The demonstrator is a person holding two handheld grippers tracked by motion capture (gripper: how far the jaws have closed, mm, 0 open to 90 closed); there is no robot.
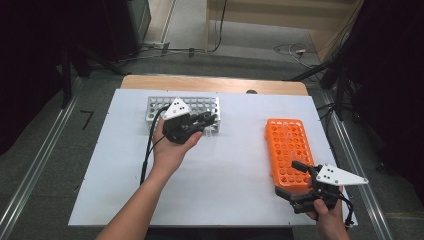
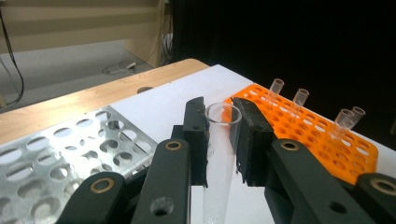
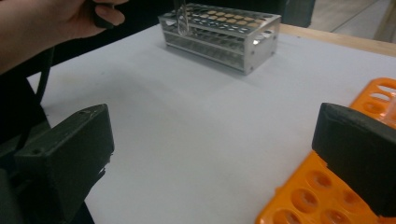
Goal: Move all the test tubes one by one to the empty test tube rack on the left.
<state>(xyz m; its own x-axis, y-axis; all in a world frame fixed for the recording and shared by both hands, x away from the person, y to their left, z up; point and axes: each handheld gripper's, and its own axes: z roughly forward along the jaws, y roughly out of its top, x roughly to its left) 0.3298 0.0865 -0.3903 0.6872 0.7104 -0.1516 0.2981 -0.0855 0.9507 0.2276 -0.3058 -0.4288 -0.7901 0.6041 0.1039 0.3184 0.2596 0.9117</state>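
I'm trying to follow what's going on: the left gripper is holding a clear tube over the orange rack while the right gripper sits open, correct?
Not quite. The left gripper does clamp the clear tube, but it is at the metal rack, not over the orange rack, as the high view shows. The right gripper is open, by the orange rack.

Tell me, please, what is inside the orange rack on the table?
The orange rack holds four clear tubes standing upright in its holes, and the other holes in view look empty. The tubes' lower parts are hidden inside the rack, and the left gripper covers its near end.
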